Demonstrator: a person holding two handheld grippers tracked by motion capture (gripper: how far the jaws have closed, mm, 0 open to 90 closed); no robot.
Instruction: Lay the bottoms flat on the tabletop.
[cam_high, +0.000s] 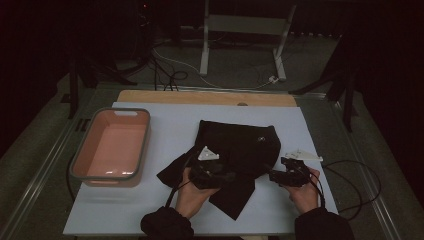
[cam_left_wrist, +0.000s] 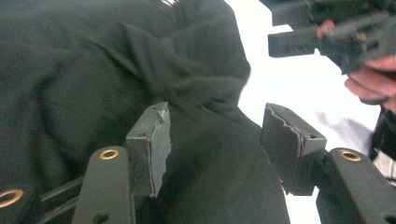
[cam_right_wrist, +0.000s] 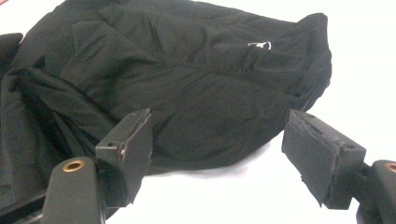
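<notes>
A black garment (cam_high: 240, 145) lies crumpled on the white table top (cam_high: 165, 120), with a small white logo near its far right edge. My left gripper (cam_high: 222, 176) hovers over the garment's near left part. In the left gripper view its jaws (cam_left_wrist: 215, 112) stand apart over dark folds of the garment (cam_left_wrist: 93, 70), and no pad presses on cloth. My right gripper (cam_high: 274, 176) sits at the garment's right edge. It (cam_right_wrist: 219, 116) is open, with the garment (cam_right_wrist: 196, 70) and bare table beyond its pads. The right gripper (cam_left_wrist: 303, 39) also appears at the top right of the left gripper view.
A pink basin with a grey rim (cam_high: 145, 145) stands empty at the table's left. A wooden strip (cam_high: 200, 97) runs along the far edge. Cables (cam_high: 350, 180) trail off the right side. A white metal frame (cam_high: 245, 25) stands on the floor behind.
</notes>
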